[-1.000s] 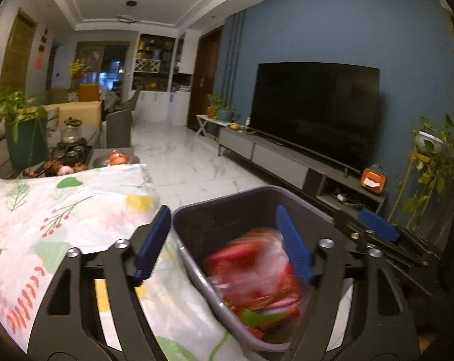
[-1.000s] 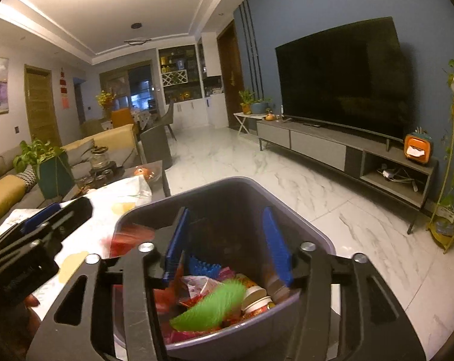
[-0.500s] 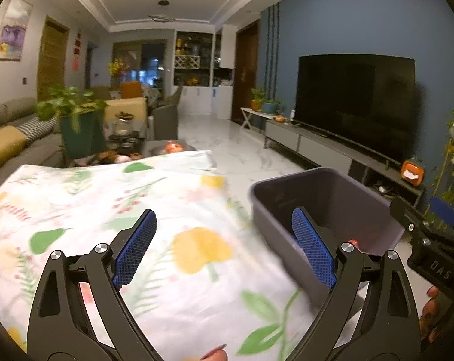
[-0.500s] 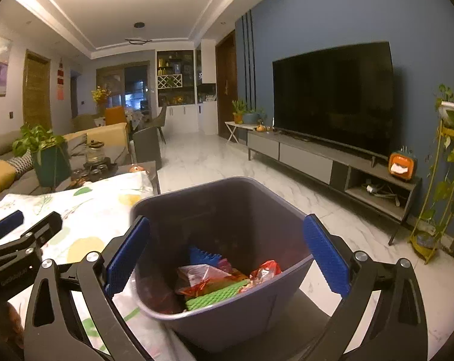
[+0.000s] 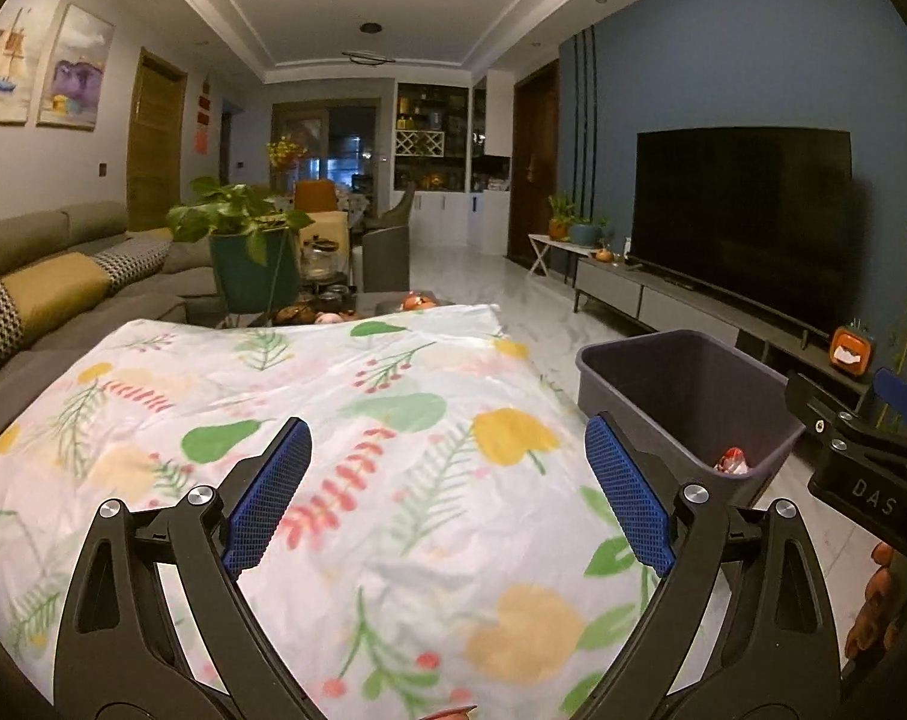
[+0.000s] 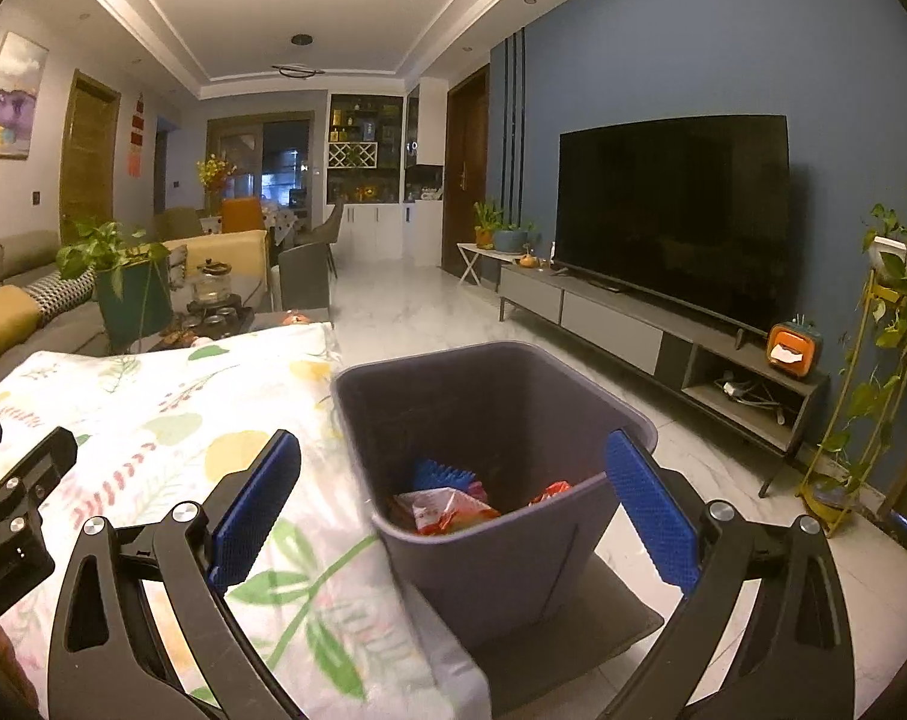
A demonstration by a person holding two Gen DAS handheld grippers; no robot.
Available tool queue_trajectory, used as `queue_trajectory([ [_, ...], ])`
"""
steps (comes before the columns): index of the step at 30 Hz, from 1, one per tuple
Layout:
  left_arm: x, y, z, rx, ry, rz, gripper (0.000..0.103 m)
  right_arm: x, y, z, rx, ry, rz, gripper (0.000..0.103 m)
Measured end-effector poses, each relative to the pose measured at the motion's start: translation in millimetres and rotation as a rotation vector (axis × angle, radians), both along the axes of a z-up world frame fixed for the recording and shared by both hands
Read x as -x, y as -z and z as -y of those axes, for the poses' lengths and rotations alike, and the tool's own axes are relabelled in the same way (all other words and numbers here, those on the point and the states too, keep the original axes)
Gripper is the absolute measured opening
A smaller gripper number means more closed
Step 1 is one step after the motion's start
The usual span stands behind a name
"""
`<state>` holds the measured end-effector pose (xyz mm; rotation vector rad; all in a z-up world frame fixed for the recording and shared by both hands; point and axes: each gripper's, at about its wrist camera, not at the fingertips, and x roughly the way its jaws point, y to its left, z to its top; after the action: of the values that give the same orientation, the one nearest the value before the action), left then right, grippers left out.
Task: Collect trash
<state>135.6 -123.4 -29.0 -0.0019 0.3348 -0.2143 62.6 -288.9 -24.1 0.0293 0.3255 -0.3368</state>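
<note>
Left gripper (image 5: 447,498): fingers spread wide, blue pads facing each other, nothing between them. It hangs over the surface (image 5: 345,420), which is covered by a white cloth printed with green leaves, yellow fruit and red sprigs. No loose items are visible on the cloth within this view.

Right gripper (image 6: 453,504): fingers likewise spread wide and empty. It is positioned over the near rim of the grey trash bin (image 6: 513,564), with the left finger above the cloth edge and the right finger beyond the bin's right wall.

Trash bin: stands upright on the marble floor (image 6: 429,324), just beside the right edge of the covered surface; whether it touches the cloth cannot be determined. In the left wrist view the same bin (image 5: 627,378) appears at the right, beyond the right finger.

Contents, right wrist view: a crumpled red and white wrapper (image 6: 444,510) near the front, a blue toothed plastic piece (image 6: 438,474) behind it, and a further red scrap (image 6: 552,489) to the right. In the left wrist view only one red and white scrap (image 5: 730,461) shows above the near rim.

Surroundings: a dark television (image 6: 675,216) on a low grey console along the blue wall at right; a sofa (image 5: 63,294) with cushions at far left; a potted plant (image 5: 249,252) beyond the far end of the surface.
</note>
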Motion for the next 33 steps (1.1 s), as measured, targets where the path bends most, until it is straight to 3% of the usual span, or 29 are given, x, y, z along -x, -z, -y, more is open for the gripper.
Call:
queue_trajectory([
  [20,102,6,-72,0.007,-0.049,-0.004,0.091,100,-8,-65,0.009,-0.022,0.034,0.097],
  [33,139,1,-92,0.032,-0.05,0.015,0.091,143,-6,-86,0.03,-0.038,0.046,0.097],
])
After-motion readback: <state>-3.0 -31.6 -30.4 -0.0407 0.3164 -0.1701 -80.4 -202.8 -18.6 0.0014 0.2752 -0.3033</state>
